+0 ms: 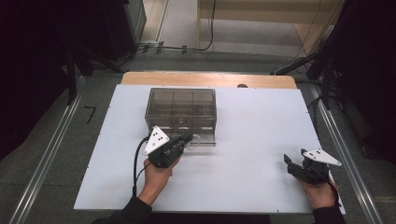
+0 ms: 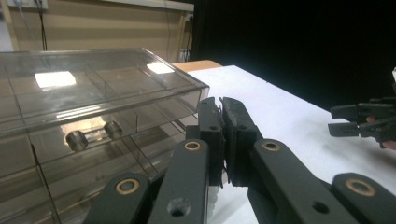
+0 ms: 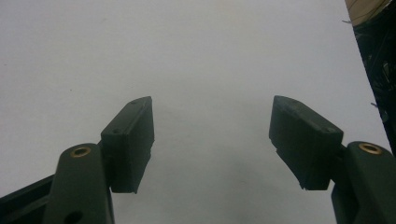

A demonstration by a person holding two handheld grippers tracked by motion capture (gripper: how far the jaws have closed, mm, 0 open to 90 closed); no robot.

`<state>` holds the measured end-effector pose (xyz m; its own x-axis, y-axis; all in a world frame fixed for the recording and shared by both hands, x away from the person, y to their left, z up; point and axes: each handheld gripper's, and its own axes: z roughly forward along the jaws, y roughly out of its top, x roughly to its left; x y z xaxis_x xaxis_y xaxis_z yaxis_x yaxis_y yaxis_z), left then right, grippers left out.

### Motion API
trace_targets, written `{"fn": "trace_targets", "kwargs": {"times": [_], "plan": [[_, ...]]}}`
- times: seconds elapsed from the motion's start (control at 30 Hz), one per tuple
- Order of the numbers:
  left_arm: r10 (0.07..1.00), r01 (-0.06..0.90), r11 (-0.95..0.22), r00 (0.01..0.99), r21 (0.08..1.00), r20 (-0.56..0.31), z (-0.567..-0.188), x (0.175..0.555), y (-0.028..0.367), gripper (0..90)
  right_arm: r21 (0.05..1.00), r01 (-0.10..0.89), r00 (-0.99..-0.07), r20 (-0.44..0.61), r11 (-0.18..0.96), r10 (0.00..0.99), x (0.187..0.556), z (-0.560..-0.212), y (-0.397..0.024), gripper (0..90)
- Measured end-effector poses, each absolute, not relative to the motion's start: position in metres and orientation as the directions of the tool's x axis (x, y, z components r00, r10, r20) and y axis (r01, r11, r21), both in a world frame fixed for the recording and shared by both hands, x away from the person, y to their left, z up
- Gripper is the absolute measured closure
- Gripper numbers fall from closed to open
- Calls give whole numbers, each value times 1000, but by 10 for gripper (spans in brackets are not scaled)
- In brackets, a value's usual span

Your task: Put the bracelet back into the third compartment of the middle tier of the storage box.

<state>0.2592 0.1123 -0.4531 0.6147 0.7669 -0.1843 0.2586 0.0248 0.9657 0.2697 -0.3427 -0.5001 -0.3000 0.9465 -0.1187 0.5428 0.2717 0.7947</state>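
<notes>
A smoky clear plastic drawer box [image 1: 182,106] [image 2: 93,79] stands on the white board, left of centre. Its bottom drawer [image 1: 208,140] juts out toward me. My left gripper [image 1: 189,136] [image 2: 222,106] is at that drawer's front with its pads pressed flat together. A clear handle loop [image 1: 196,139] lies right at its tip; I cannot tell whether it is pinched. The upper drawer's bar handle [image 2: 92,134] shows to the left of the jaws. My right gripper [image 1: 290,161] [image 3: 212,135] rests low over bare board at the right, jaws wide apart with nothing between them.
The white board [image 1: 252,140] covers a wooden table [image 1: 210,78]. Floor rails [image 1: 51,149] run along both sides, cables [image 1: 187,46] lie on the floor beyond the table, and dark curtains hang at the left and right.
</notes>
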Motion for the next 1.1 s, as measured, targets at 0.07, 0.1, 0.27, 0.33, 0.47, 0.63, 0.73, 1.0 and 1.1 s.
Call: {"fn": "trace_targets", "kwargs": {"times": [0.07, 0.1, 0.27, 0.33, 0.47, 0.63, 0.73, 1.0, 1.1], "plan": [[768, 255, 27, 614, 967, -183, -452, 261, 113, 876, 793, 543, -301, -122, 275, 946, 270, -500, -342, 294], [767, 255, 32, 613, 966, -187, -452, 262, 113, 876, 793, 545, -300, -120, 273, 946, 270, -500, -342, 294], [768, 257, 41, 611, 966, -195, -451, 267, 112, 876, 791, 546, -300, -123, 276, 946, 271, -501, -342, 294], [767, 256, 42, 611, 966, -195, -450, 269, 110, 876, 791, 545, -303, -123, 278, 945, 271, -501, -341, 294], [771, 253, 41, 607, 967, -192, -450, 273, 109, 876, 790, 546, -303, -126, 280, 945, 271, -501, -341, 295], [772, 246, 59, 603, 968, -200, -446, 277, 109, 876, 790, 545, -303, -127, 281, 945, 272, -501, -341, 295], [772, 242, 65, 602, 968, -202, -444, 279, 108, 875, 789, 545, -304, -127, 282, 944, 272, -501, -341, 296], [775, 240, 62, 600, 969, -198, -446, 286, 100, 875, 789, 546, -302, -128, 282, 945, 273, -502, -341, 297], [775, 243, 61, 600, 968, -199, -446, 289, 97, 875, 789, 546, -303, -128, 283, 944, 273, -502, -341, 297]]}}
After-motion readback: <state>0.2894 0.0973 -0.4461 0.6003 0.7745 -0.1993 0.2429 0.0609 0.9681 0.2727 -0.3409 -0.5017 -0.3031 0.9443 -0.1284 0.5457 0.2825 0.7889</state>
